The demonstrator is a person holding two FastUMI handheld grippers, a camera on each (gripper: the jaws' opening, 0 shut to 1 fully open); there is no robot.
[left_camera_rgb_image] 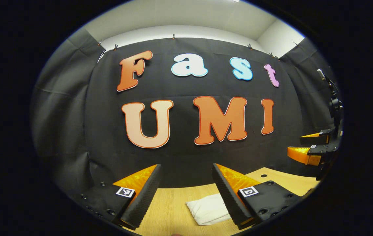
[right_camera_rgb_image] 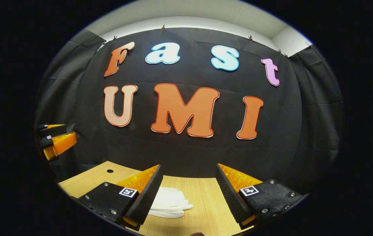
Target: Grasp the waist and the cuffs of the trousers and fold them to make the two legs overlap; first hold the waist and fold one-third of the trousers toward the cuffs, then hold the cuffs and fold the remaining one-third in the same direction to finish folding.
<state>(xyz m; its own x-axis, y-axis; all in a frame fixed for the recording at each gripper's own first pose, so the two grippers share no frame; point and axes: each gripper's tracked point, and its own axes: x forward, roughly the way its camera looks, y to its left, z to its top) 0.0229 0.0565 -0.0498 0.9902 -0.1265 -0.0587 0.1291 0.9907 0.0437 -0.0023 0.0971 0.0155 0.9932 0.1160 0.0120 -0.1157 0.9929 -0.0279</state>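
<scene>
- Two grippers are raised above one wooden table (left_camera_rgb_image: 173,203), both facing the booth's black cloth wall (left_camera_rgb_image: 186,157).
- The left gripper (left_camera_rgb_image: 186,196) is released: its two fingers stand wide apart with nothing between them, in the left gripper view.
- The right gripper (right_camera_rgb_image: 188,196) is likewise spread wide and grasps nothing, in the right gripper view.
- One pair of white trousers (left_camera_rgb_image: 207,209) lies on the table as a single compact folded bundle, below and ahead of both grippers, touched by neither.
- In the left gripper view the trousers sit just beside the left gripper's right-hand finger, which hides part of the bundle.
- In the right gripper view the trousers (right_camera_rgb_image: 170,201) show stacked layers along one edge and lie partly behind that gripper's left-hand finger.
- Each camera also catches the other gripper farther off: the right gripper (left_camera_rgb_image: 307,147) at the right edge of the left gripper view, the left gripper (right_camera_rgb_image: 55,139) at the left edge of the right gripper view, each with its two fingers parted.
- One round hole (right_camera_rgb_image: 110,170) marks the tabletop near its far edge; the left gripper view shows a hole (left_camera_rgb_image: 263,175) as well.
- One small square marker (left_camera_rgb_image: 125,192) sits on each finger mount.
</scene>
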